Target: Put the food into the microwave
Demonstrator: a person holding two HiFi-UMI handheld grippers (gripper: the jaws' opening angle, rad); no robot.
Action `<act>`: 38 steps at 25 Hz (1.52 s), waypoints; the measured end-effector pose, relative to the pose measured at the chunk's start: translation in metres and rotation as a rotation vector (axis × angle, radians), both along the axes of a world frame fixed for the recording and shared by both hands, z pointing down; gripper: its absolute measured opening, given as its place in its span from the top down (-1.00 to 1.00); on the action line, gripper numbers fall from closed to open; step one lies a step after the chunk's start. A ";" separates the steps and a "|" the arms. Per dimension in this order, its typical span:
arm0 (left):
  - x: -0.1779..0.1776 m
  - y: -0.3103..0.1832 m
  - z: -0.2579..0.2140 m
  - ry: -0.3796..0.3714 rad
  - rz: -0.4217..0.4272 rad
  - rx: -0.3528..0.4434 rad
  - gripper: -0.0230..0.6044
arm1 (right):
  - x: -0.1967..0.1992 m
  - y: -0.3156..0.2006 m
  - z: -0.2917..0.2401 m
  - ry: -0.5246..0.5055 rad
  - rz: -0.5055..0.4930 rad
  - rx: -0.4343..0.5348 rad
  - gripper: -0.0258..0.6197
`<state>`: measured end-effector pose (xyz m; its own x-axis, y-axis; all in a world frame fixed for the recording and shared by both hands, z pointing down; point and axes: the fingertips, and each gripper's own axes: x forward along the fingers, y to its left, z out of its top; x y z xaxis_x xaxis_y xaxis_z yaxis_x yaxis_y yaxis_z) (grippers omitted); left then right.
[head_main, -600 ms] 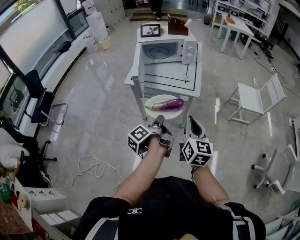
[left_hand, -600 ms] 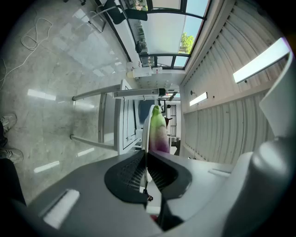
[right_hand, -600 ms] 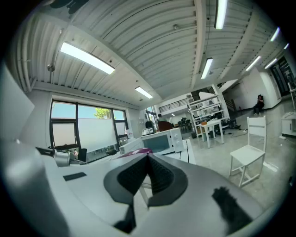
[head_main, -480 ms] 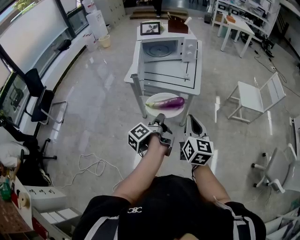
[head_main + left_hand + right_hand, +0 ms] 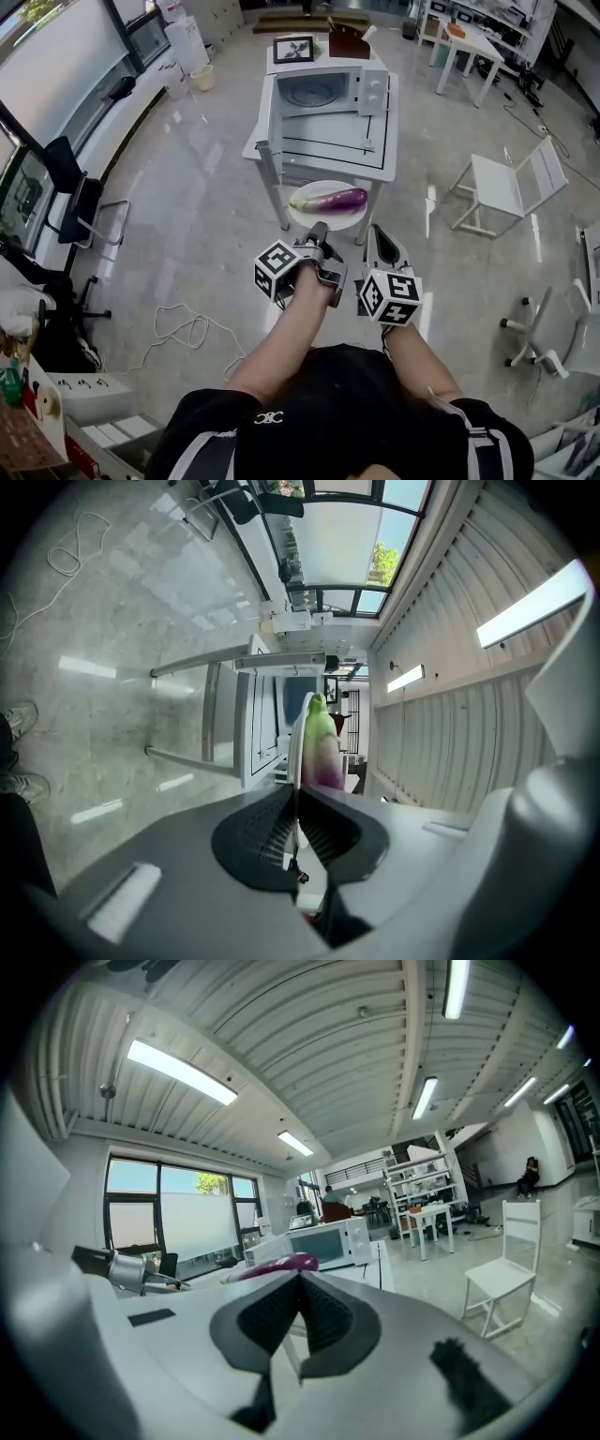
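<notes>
A purple eggplant (image 5: 333,199) with a green end lies on a white plate (image 5: 328,220) carried in the air before the white table (image 5: 328,155). My left gripper (image 5: 319,230), rolled on its side, is shut on the plate's near rim. In the left gripper view the plate (image 5: 295,752) stands edge-on between the pads of the left gripper (image 5: 298,789), the eggplant (image 5: 322,747) just beyond. My right gripper (image 5: 375,236) hovers beside the plate's right edge, shut and empty. The microwave (image 5: 323,94) on the table shows its open cavity. The right gripper view has its gripper (image 5: 300,1276), the eggplant (image 5: 281,1264) and the microwave (image 5: 323,1243).
A picture frame (image 5: 293,49) and a brown block (image 5: 342,42) stand behind the microwave. A white folding chair (image 5: 506,192) is to the right, office chairs (image 5: 80,202) to the left. A cable (image 5: 183,333) loops on the floor near my left.
The table, microwave and plate sit slightly higher in the head view. The left gripper's hold on the plate rim is unchanged, and the right gripper stays beside it.
</notes>
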<state>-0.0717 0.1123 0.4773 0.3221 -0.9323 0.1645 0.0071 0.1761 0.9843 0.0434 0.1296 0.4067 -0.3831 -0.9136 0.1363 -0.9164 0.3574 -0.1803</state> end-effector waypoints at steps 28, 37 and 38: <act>-0.036 -0.040 0.022 0.012 0.147 -0.018 0.86 | -0.054 -0.020 0.025 0.041 0.098 -0.040 0.90; -0.024 -0.057 0.025 0.027 0.189 -0.014 0.86 | -0.046 -0.038 0.024 0.047 0.134 -0.027 0.90; -0.021 -0.061 0.025 0.027 0.190 -0.011 0.86 | -0.045 -0.042 0.026 0.047 0.133 -0.027 0.90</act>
